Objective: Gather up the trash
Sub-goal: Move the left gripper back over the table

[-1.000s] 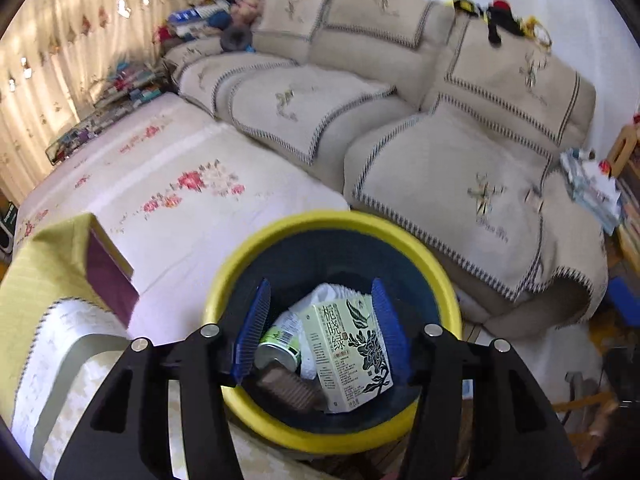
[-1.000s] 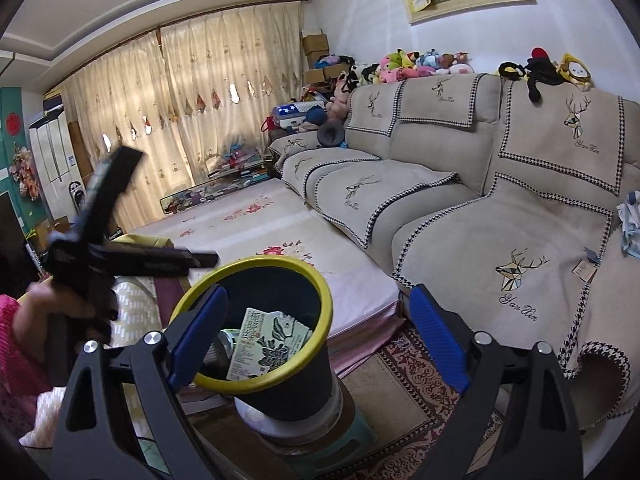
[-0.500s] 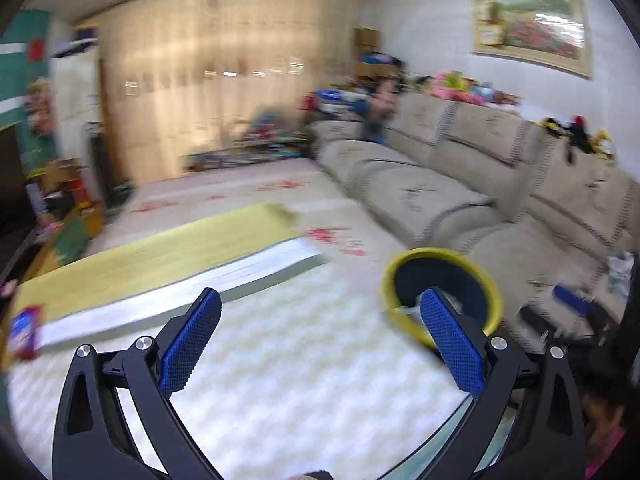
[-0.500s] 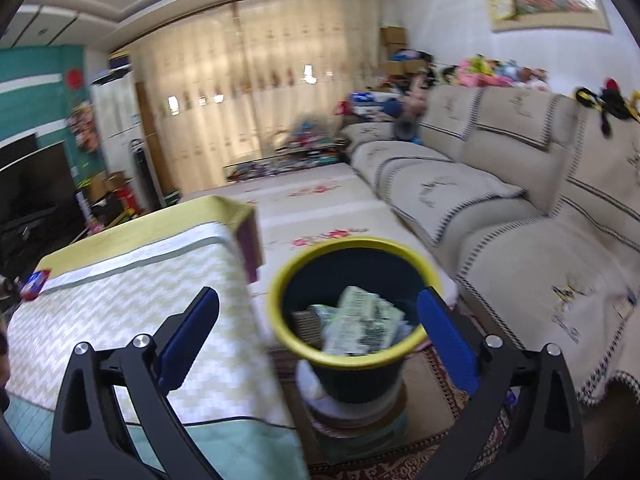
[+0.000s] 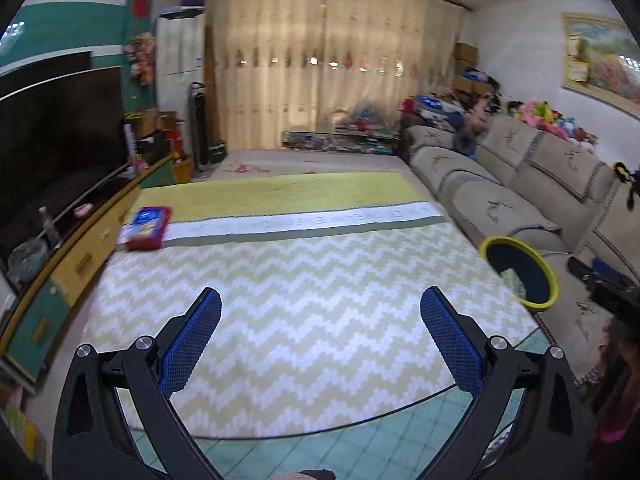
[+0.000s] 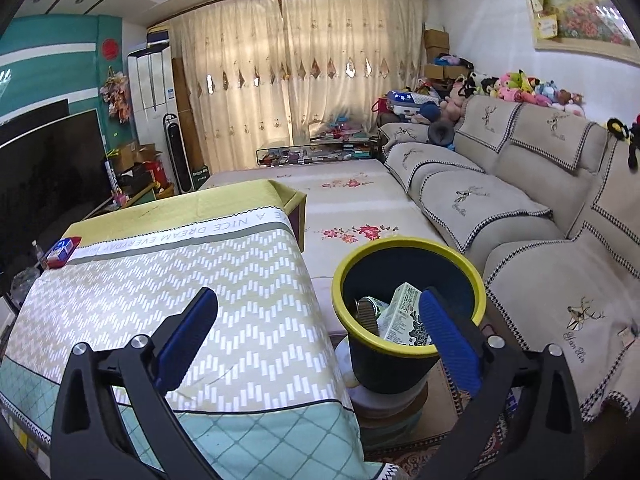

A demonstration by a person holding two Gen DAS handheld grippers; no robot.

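A dark bin with a yellow rim (image 6: 408, 280) stands beside the table and holds a green-and-white carton (image 6: 404, 316) and a can (image 6: 370, 305). It shows at the right in the left wrist view (image 5: 520, 276). A red-and-blue packet (image 5: 146, 227) lies at the table's far left; it also shows in the right wrist view (image 6: 62, 252). My left gripper (image 5: 320, 332) is open and empty above the zigzag tablecloth. My right gripper (image 6: 318, 332) is open and empty, between the table edge and the bin.
The table (image 5: 304, 280) has a yellow-green zigzag cloth. A beige sofa (image 6: 520, 200) runs along the right. A TV (image 5: 52, 136) on a low cabinet stands at the left. A flowered low bed (image 6: 348, 200) lies beyond the bin. The other gripper's black body (image 5: 604, 284) shows at the right.
My left gripper has swung from over the bin to face the table, now wide open. My right gripper has turned left, so the table and bin both show.
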